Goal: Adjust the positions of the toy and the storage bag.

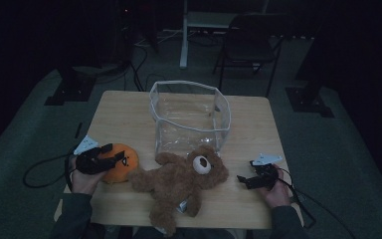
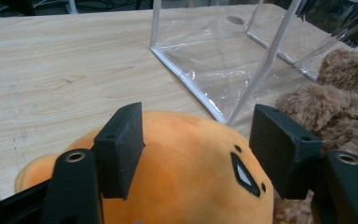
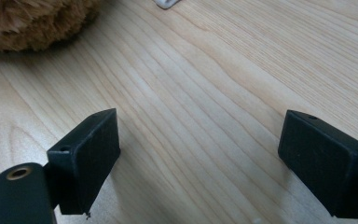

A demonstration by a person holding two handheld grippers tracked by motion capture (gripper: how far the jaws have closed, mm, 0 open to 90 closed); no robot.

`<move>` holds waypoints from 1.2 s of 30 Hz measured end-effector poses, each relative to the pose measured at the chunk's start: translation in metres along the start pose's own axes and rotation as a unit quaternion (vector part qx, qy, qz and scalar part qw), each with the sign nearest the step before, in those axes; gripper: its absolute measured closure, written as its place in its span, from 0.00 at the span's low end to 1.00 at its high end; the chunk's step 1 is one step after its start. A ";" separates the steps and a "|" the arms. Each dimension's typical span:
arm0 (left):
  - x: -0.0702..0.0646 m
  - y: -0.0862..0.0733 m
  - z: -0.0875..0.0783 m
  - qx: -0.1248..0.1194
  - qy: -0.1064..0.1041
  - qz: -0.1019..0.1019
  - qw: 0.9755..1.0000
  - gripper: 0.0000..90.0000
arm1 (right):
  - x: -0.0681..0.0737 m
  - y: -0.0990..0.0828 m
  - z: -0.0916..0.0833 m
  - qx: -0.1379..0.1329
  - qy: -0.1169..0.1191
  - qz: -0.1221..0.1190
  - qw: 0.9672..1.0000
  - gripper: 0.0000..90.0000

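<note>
Looking down from the high view, I saw my left gripper (image 1: 110,155) at the near left of the table (image 1: 119,117), set over the orange plush (image 1: 121,164), which lay just beside the teddy bear (image 1: 179,181). In the left gripper view the 2 jaws straddled the top of the plush (image 2: 186,177): the left pad seemed to touch its fabric, while the right pad stood just beside it, and I could not tell whether they pressed it, so I counted no firm grip. The plush rested on the table, its black eye marking turned toward the right jaw. Beyond it stood the clear bag (image 2: 223,60), open at the top, near the middle of the table, with the bear's (image 2: 340,102) fur just right of it. My right gripper (image 1: 250,178) sat at the near right, well apart from the bag (image 1: 191,117) and near the bear's head. In the right gripper view its jaws stood wide over bare wood (image 3: 205,93), with nothing between them and brown fur (image 3: 32,18) in the far corner.
</note>
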State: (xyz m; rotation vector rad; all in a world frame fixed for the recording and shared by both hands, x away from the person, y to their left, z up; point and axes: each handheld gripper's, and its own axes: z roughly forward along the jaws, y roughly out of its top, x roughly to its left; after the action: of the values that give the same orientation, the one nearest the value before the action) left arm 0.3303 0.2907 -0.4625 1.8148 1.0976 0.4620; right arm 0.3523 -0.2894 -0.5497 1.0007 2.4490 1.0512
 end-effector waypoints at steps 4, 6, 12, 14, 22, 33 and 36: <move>0.000 -0.002 0.000 0.003 0.004 0.000 1.000 0.36 | 0.000 0.000 0.000 0.000 0.000 0.000 1.000 0.13; 0.000 -0.003 0.000 0.005 0.005 -0.001 1.000 0.35 | 0.000 0.000 0.000 0.000 0.000 -0.001 1.000 0.13; -0.003 -0.003 -0.002 0.008 0.020 0.005 1.000 0.32 | 0.001 0.000 0.000 0.000 -0.002 0.002 1.000 0.13; -0.003 -0.004 -0.003 0.010 0.030 0.005 0.999 0.30 | 0.001 0.000 0.000 -0.001 -0.003 0.004 1.000 0.13; -0.002 -0.007 -0.005 0.015 0.049 -0.014 0.999 0.18 | 0.001 0.000 0.000 -0.001 -0.004 0.003 1.000 0.13; 0.004 -0.018 0.012 0.037 0.048 -0.016 0.998 0.11 | 0.001 0.000 0.000 -0.001 -0.004 0.004 1.000 0.13; 0.003 -0.020 0.017 0.039 0.046 -0.012 0.998 0.10 | 0.001 0.000 0.000 -0.001 -0.004 0.004 1.000 0.13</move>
State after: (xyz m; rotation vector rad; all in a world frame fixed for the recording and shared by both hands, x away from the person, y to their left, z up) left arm 0.3339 0.2873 -0.4886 1.8609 1.2135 0.4995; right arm 0.3513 -0.2886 -0.5499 1.0132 2.4395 1.0494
